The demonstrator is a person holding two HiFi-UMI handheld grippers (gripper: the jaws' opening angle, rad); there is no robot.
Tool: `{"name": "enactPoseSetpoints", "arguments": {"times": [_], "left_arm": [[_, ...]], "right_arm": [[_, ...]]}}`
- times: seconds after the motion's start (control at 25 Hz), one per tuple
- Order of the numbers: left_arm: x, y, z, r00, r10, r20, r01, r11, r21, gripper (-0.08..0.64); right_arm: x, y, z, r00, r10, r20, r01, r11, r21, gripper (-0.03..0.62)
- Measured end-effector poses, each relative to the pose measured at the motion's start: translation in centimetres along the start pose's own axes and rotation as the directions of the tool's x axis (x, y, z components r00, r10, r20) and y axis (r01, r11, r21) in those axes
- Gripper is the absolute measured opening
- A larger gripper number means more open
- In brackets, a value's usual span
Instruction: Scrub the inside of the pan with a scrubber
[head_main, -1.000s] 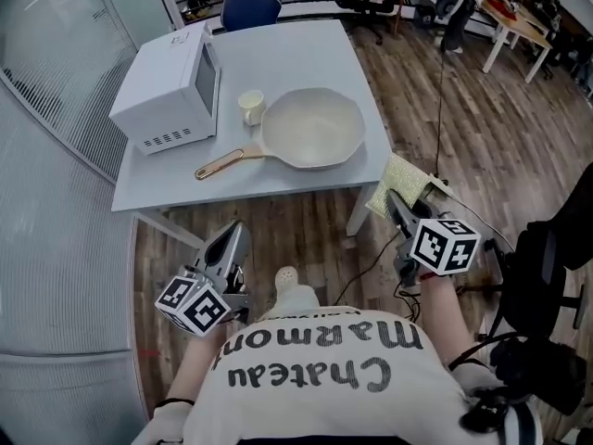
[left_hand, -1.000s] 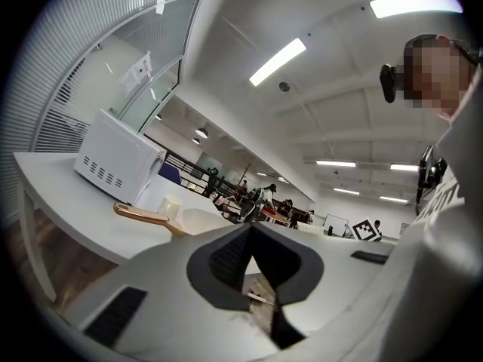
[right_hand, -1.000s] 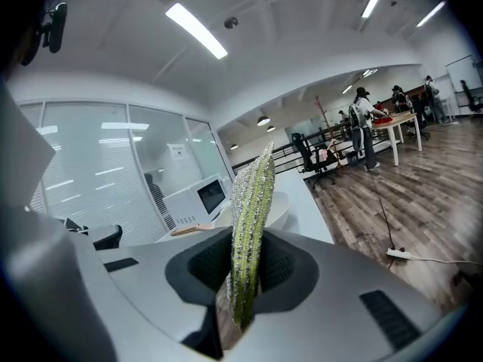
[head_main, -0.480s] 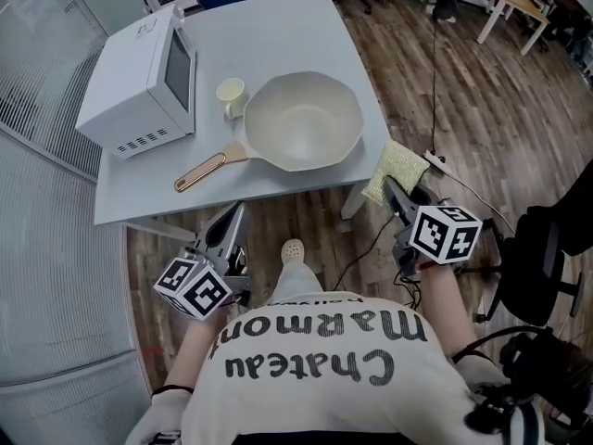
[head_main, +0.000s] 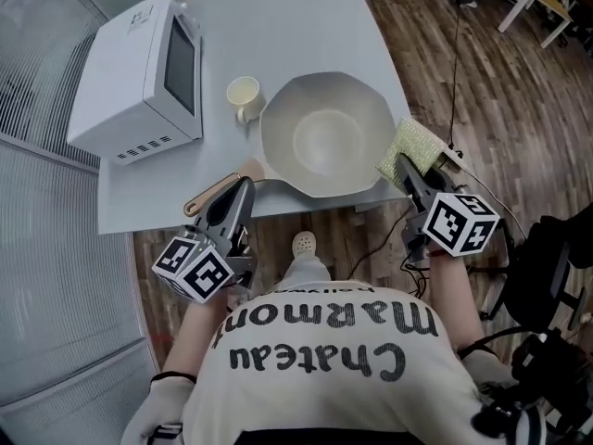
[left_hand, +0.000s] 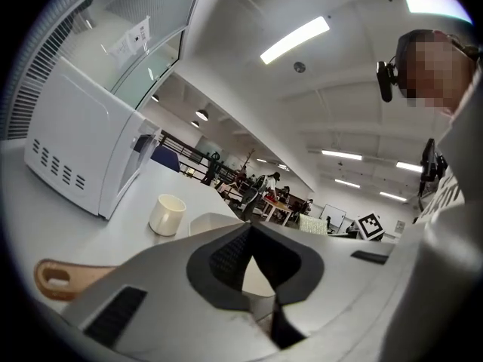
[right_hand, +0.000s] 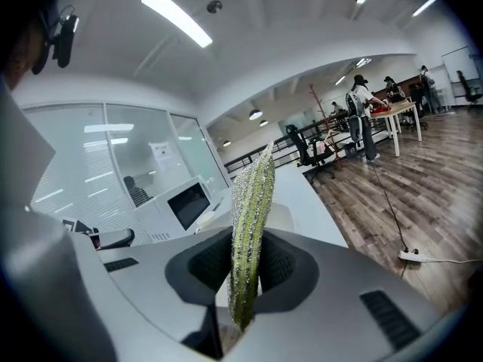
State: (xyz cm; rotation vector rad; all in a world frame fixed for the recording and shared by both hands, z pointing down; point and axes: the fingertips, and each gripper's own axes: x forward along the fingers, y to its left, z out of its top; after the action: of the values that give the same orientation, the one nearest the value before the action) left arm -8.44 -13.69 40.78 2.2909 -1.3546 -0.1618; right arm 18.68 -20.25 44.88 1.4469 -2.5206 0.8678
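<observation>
A cream pan (head_main: 326, 135) with a wooden handle (head_main: 215, 193) sits on the grey table (head_main: 296, 26), its bowl near the front edge. My right gripper (head_main: 404, 162) is shut on a yellow-green scrubber (head_main: 409, 146), held just off the pan's right rim; in the right gripper view the scrubber (right_hand: 249, 232) stands on edge between the jaws. My left gripper (head_main: 243, 190) is shut and holds nothing, with its tips close by the handle. The left gripper view shows the handle's end (left_hand: 64, 276) and part of the pan's rim (left_hand: 211, 222).
A white microwave (head_main: 139, 72) stands at the table's left. A small cream cup (head_main: 244, 95) sits between it and the pan. A cable (head_main: 452, 72) runs across the wooden floor on the right, by a dark chair (head_main: 547, 267).
Both grippers have come forward to the table. The left one now reaches the pan's handle, and the right one with the scrubber has come up to the pan's right rim.
</observation>
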Motion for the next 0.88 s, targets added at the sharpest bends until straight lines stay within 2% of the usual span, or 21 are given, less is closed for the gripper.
{"name": "enactPoseSetpoints", "arguments": {"times": [0.08, 0.16, 0.2, 0.24, 0.28, 0.32, 0.4, 0.44, 0.52, 0.6, 0.64, 0.68, 0.76, 0.88], "left_arm": [[1.0, 1.5, 0.6, 0.999, 0.01, -0.031, -0.008, 0.999, 0.043, -0.009], [1.9, 2.3, 0.8, 0.996, -0.023, -0.085, 0.034, 0.991, 0.126, -0.011], [2.3, 2.5, 0.7, 0.99, -0.057, -0.126, 0.079, 0.98, 0.182, 0.032], [2.8, 2.6, 0.4, 0.98, -0.087, -0.181, 0.13, 0.961, 0.243, 0.034], [3.2, 2.9, -0.3, 0.963, -0.104, -0.248, 0.179, 0.936, 0.302, 0.093], [3.6, 3.2, -1.2, 0.94, -0.105, -0.326, 0.225, 0.906, 0.358, 0.201], [4.0, 4.1, -3.3, 0.871, -0.064, -0.486, 0.317, 0.831, 0.458, 0.305], [4.1, 4.6, -4.5, 0.83, -0.029, -0.556, 0.361, 0.788, 0.498, 0.33], [3.8, 5.5, -6.8, 0.741, 0.041, -0.67, 0.449, 0.712, 0.54, 0.334], [3.7, 6.3, -8.9, 0.661, 0.083, -0.746, 0.52, 0.666, 0.535, 0.336], [3.8, 6.6, -9.6, 0.635, 0.086, -0.768, 0.545, 0.654, 0.525, 0.336], [4.0, 6.8, -10.0, 0.621, 0.082, -0.78, 0.561, 0.649, 0.514, 0.336], [4.7, 6.9, -10.3, 0.616, 0.065, -0.785, 0.568, 0.654, 0.499, 0.336], [5.9, 7.1, -10.2, 0.624, 0.053, -0.78, 0.553, 0.676, 0.488, 0.339]], "right_arm": [[1.2, 0.5, 1.4, 0.998, 0.038, 0.054, -0.038, 0.999, 0.006, 0.057], [2.4, 1.0, 2.0, 0.995, 0.069, 0.075, -0.07, 0.997, 0.013, 0.057], [3.0, 1.2, 1.9, 0.995, 0.075, 0.071, -0.077, 0.997, 0.016, 0.058], [3.6, 1.3, 1.7, 0.995, 0.077, 0.061, -0.078, 0.997, 0.016, 0.057], [4.2, 1.3, 1.4, 0.996, 0.075, 0.049, -0.076, 0.997, 0.015, 0.057], [4.8, 1.3, 1.2, 0.997, 0.072, 0.038, -0.072, 0.997, 0.014, 0.058], [5.4, 1.2, 0.8, 0.998, 0.063, 0.026, -0.064, 0.998, 0.018, 0.058], [5.6, 1.1, 0.7, 0.998, 0.059, 0.023, -0.059, 0.998, 0.023, 0.058], [5.9, 0.9, 0.6, 0.999, 0.051, 0.018, -0.051, 0.998, 0.032, 0.058], [6.1, 0.9, 0.7, 0.999, 0.045, 0.013, -0.045, 0.998, 0.032, 0.058], [6.2, 0.9, 0.8, 0.999, 0.042, 0.011, -0.043, 0.999, 0.031, 0.058], [6.3, 1.0, 0.7, 0.999, 0.04, 0.007, -0.041, 0.999, 0.032, 0.058], [6.5, 1.4, 0.6, 0.999, 0.041, -0.004, -0.041, 0.999, 0.031, 0.058], [7.1, 1.8, 0.5, 0.999, 0.042, -0.025, -0.042, 0.999, 0.027, 0.057]]}}
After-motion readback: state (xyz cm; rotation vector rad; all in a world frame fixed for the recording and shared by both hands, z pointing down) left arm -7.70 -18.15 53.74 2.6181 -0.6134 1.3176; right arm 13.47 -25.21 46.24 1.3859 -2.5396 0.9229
